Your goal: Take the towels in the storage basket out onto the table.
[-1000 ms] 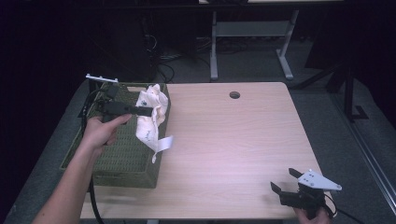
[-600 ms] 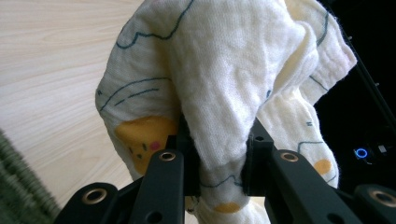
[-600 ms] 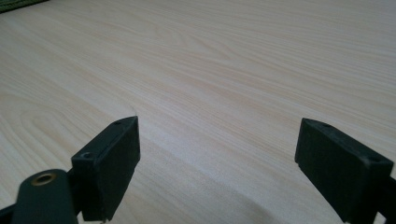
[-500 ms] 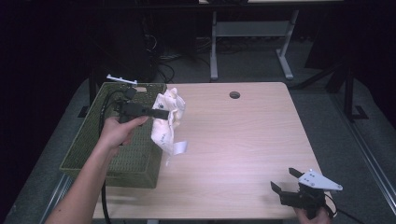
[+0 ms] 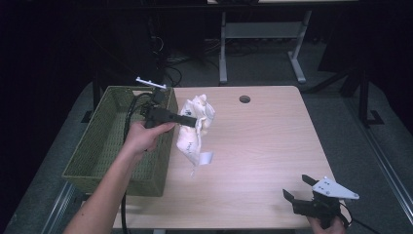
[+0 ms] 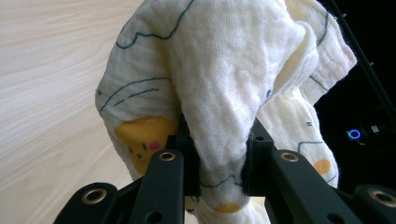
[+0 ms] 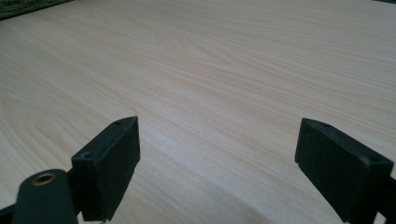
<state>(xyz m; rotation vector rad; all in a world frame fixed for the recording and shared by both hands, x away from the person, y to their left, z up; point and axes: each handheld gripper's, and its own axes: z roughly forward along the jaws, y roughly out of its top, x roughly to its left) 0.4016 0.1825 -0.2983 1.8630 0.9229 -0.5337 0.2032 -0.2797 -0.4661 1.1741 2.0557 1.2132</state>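
The left gripper [image 5: 187,119] is up off the table, jaws clamped tight on a bunched fold of the cream-white printed cotton cloth [image 5: 195,129]. In the left gripper view the fabric [image 6: 219,93] is squeezed between the two black pads, with little yellow figures and thin blue lines printed on it. The cloth hangs in the air just right of the green woven rectangular basket [image 5: 104,141], which sits at the table's left edge. Its long axis runs nearly straight down from the grip, a loose tail dangling toward the light wooden tabletop [image 5: 263,146] without clearly touching it.

Over at the near right corner, the right gripper [image 5: 299,200] rests low with jaws spread wide and nothing between them; the right gripper view has bare wood grain [image 7: 224,70] between its two pads.

Here's what matters: the cloth lies well to the far left of that open right gripper, with clear table between them. My read is that the left hand [image 5: 143,139] will lay the cloth down or spread it, and the right hand must travel far-left to catch the hanging tail.
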